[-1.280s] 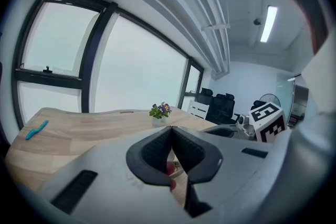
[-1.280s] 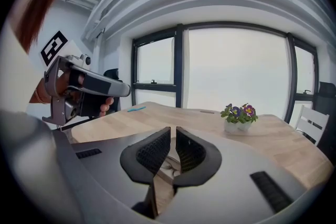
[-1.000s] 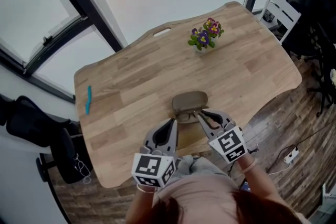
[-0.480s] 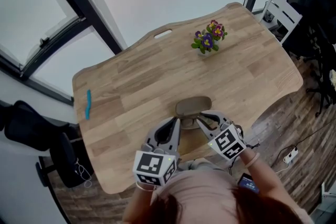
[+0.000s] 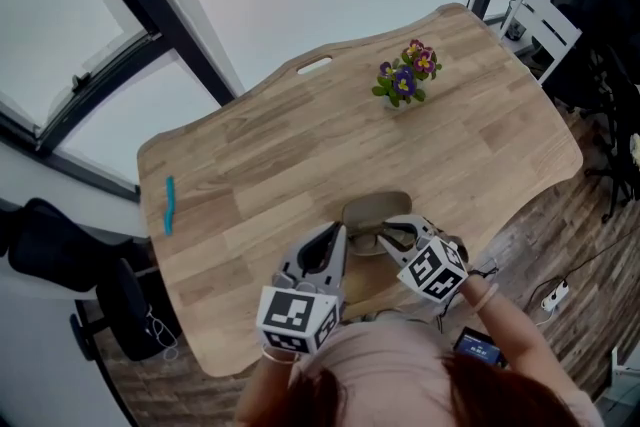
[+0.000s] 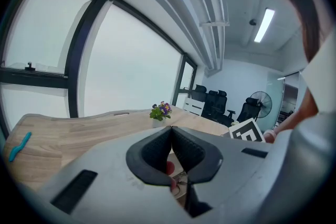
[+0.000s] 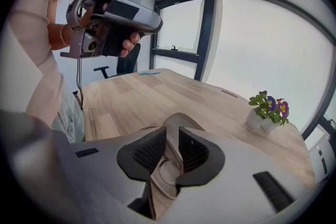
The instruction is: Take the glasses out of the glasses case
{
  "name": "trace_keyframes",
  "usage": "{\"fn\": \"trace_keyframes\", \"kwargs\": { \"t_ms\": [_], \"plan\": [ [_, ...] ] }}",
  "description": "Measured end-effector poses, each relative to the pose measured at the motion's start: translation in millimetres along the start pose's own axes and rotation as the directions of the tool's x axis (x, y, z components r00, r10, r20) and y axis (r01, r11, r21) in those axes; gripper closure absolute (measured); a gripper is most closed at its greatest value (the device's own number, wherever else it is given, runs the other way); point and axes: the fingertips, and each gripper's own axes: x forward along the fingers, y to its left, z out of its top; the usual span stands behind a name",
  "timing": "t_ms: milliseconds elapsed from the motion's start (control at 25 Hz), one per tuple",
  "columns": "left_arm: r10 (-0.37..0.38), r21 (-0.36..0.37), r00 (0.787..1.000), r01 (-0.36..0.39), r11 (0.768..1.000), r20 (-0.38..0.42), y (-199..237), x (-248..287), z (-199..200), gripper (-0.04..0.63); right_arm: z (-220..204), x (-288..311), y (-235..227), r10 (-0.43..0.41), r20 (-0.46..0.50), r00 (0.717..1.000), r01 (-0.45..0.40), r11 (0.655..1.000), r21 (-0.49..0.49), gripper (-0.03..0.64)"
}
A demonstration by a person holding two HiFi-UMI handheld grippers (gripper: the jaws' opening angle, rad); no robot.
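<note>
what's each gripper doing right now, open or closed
Left gripper: closed, jaws together, nothing between them.
Right gripper: closed on an edge of the glasses case.

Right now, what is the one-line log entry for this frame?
left gripper shut, empty, left of case | right gripper clamped on open glasses case | glasses in case, not yet out

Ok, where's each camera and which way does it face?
Head view: on the head, steeply down at the light wooden table; left gripper and right gripper show.
Left gripper view: on left gripper, along shut tongs; a sleeve shows.
Right gripper view: on right gripper, tongs clamping tan glasses case; left gripper shows.
All share potted purple flowers.
</note>
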Motion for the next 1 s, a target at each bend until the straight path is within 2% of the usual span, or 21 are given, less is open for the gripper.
{"fn": "trace_keyframes", "kwargs": {
  "t_ms": [480, 1000],
  "plan": [
    [-0.004, -0.015, 1.0, 0.004, 1.0, -0.025, 15, 12, -7, 0.594, -23, 30, 1, 0.08, -0.125, 0.989, -0.09, 0.993, -0.081, 0.549],
    [-0.015, -0.031, 0.998, 0.013, 0.999, -0.061, 25, 21, -16, 0.594, -48, 52, 5, 0.136, -0.259, 0.956, -0.185, 0.967, -0.175, 0.548]
  ]
}}
